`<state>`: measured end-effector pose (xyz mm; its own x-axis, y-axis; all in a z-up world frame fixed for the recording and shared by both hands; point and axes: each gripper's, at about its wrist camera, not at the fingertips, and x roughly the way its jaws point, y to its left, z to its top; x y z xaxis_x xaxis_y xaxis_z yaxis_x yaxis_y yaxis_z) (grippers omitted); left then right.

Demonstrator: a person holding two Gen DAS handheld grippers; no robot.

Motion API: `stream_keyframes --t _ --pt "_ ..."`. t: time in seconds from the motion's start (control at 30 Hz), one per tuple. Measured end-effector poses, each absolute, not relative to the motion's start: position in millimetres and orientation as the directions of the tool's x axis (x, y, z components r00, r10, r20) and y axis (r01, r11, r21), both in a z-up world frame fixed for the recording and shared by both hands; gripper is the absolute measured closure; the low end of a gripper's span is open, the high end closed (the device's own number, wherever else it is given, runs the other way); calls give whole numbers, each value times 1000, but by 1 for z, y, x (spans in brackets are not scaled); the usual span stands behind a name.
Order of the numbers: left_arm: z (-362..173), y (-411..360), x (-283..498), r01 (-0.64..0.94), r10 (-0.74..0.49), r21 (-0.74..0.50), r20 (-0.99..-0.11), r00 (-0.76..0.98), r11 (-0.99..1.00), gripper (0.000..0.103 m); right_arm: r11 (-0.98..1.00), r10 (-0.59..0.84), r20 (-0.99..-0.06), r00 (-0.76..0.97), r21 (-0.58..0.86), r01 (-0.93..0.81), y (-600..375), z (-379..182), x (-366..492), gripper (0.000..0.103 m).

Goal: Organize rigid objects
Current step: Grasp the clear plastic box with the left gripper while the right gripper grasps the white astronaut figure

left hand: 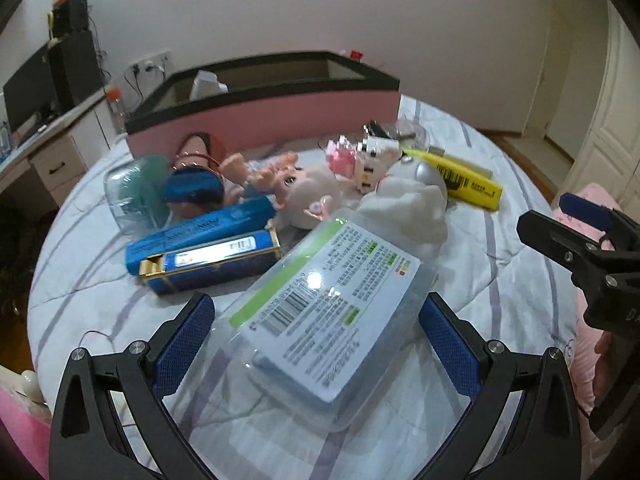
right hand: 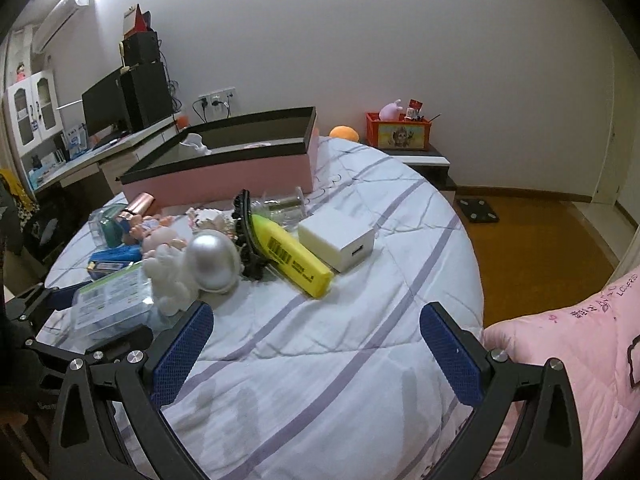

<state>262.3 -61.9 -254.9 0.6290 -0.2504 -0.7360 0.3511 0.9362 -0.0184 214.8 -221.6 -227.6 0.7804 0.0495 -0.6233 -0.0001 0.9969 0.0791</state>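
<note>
Left gripper [left hand: 316,344] spread wide, pads either side of a clear labelled tub [left hand: 332,300] on the bed [left hand: 500,288], touching or not unclear; right gripper [right hand: 316,352] likewise spread, empty, over bare striped quilt. Clutter beyond the tub: at 10 o'clock a blue tin [left hand: 212,258] and a blue case [left hand: 200,232] side by side; at 11 a doll [left hand: 304,192] on its back; at 12 a white plush [left hand: 412,208] touching the tub's far end; at 1 a yellow highlighter [left hand: 468,182]. From the right view: silver egg [right hand: 212,264] against the plush, black hair clip [right hand: 248,236] between egg and highlighter, white charger [right hand: 338,242] just beside the highlighter at 1. Pink box [right hand: 224,174], open, dark-rimmed, at the far 12 edge; pink pillow [right hand: 560,344] at 3.
</note>
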Motion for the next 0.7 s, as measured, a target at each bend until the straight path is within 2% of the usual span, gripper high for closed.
stream_keyframes --t 0.03,0.07,0.27,0.4,0.53,0.7 --pt "-254 -61 262 359 -259 -22 -733 628 933 11 997 49 -629 776 77 -1 -222 -229 217 0" --pt "-254 -62 262 377 -278 -30 -728 626 926 15 997 49 -634 772 76 -1 -222 -230 219 0" --pt "-247 -58 246 389 -294 -31 -711 639 921 23 997 54 -647 760 76 -7 -219 -232 230 0" --pt "-235 -47 236 375 -283 -19 -689 667 927 33 996 82 -647 758 76 -43 -203 -228 234 0" --pt "-234 -35 234 366 -262 -6 -708 655 931 33 995 95 -650 754 74 -62 -185 -227 239 0" --pt "-242 -31 234 383 -315 -71 -711 628 921 33 994 108 -664 740 84 -70 -175 -230 242 0"
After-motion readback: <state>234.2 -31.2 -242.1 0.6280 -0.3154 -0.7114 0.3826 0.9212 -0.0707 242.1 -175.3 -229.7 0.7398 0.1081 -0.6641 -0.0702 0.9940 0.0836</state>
